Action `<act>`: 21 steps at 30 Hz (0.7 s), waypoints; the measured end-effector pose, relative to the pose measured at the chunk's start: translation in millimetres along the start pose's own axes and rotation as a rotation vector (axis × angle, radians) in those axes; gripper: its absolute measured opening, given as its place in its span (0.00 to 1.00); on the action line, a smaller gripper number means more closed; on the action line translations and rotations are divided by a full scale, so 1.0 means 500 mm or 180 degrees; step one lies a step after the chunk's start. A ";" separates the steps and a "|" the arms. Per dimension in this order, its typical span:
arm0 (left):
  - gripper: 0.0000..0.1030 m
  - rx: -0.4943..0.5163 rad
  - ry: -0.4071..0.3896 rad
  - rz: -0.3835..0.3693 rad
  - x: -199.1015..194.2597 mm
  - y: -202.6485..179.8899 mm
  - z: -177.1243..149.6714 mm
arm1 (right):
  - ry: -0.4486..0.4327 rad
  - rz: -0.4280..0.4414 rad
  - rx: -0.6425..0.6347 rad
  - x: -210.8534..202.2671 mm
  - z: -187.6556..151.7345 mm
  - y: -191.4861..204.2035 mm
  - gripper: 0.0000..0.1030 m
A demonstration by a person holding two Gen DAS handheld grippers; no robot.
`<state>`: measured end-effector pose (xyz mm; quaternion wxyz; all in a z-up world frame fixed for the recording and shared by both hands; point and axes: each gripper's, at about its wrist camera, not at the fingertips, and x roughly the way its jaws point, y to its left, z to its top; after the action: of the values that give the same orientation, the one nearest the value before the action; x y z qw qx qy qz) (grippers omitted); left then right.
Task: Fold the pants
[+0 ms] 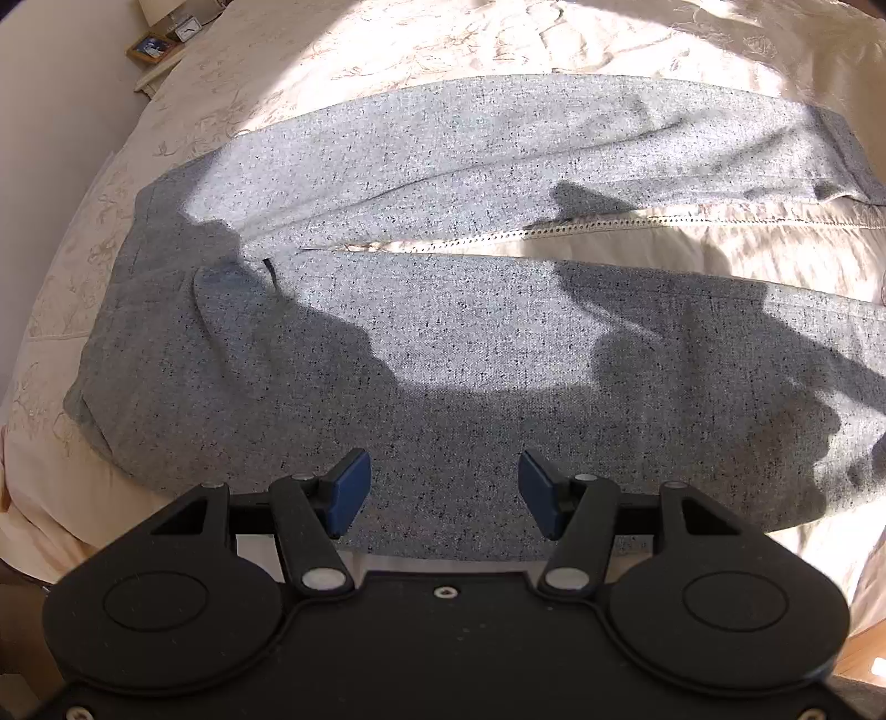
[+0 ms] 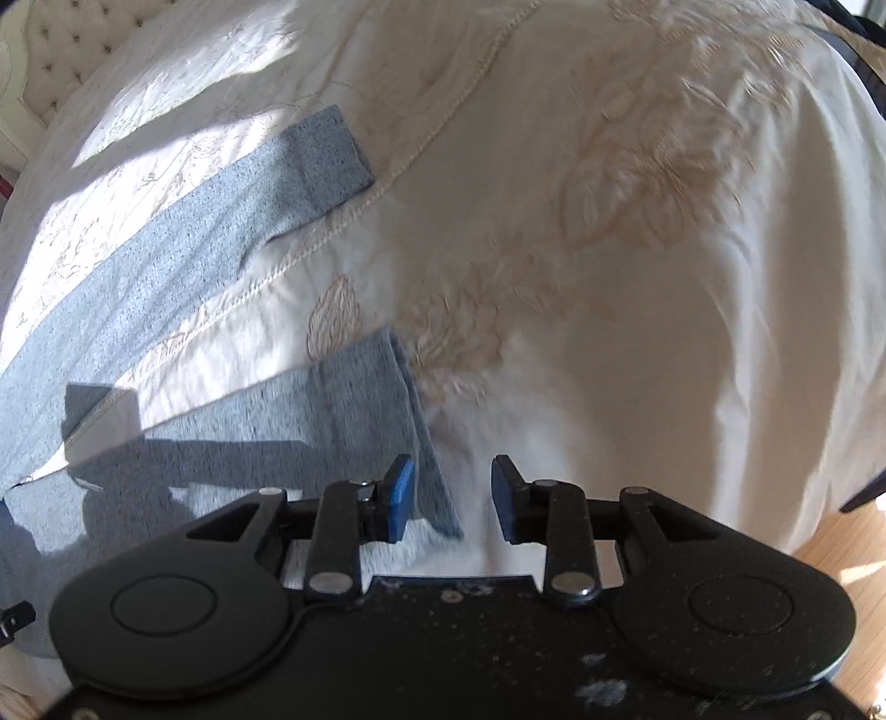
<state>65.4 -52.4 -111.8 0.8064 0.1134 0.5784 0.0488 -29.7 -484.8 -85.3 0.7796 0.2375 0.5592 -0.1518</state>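
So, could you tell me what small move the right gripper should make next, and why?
Probably lower the right gripper and close on the near leg's cuff: its jaws stand open just above that hem, holding nothing, and the pants lie spread flat, legs apart.

Hard sunlight washes your bedspread [image 1: 498, 44] nearly white beyond the left gripper [image 1: 444, 493], throwing crisp dark shadows over the pants [image 1: 470, 310] just ahead of its fingers. Past your right gripper [image 2: 453, 495] the embroidery smears with motion blur, and both fisheye views bow at the edges.
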 end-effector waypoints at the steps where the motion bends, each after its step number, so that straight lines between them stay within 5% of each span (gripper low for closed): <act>1: 0.61 0.0007 -0.0001 -0.0006 -0.001 -0.001 0.000 | 0.0035 0.0008 0.0042 -0.006 -0.022 -0.004 0.32; 8: 0.61 0.0058 -0.0056 0.0002 -0.007 -0.001 0.004 | 0.0158 0.0100 0.0138 0.013 -0.094 0.014 0.32; 18: 0.61 -0.0114 -0.0043 0.0120 -0.010 0.045 -0.006 | 0.0164 0.0093 0.0477 0.098 -0.011 0.050 0.35; 21: 0.61 -0.0212 -0.0033 0.0193 -0.004 0.077 -0.014 | 0.0155 0.0052 0.0479 0.101 -0.012 0.062 0.25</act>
<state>60.3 -14.7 -102.8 0.8108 0.1042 0.5686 0.0919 -2.3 -454.1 -128.4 0.7470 0.3037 0.5630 -0.1812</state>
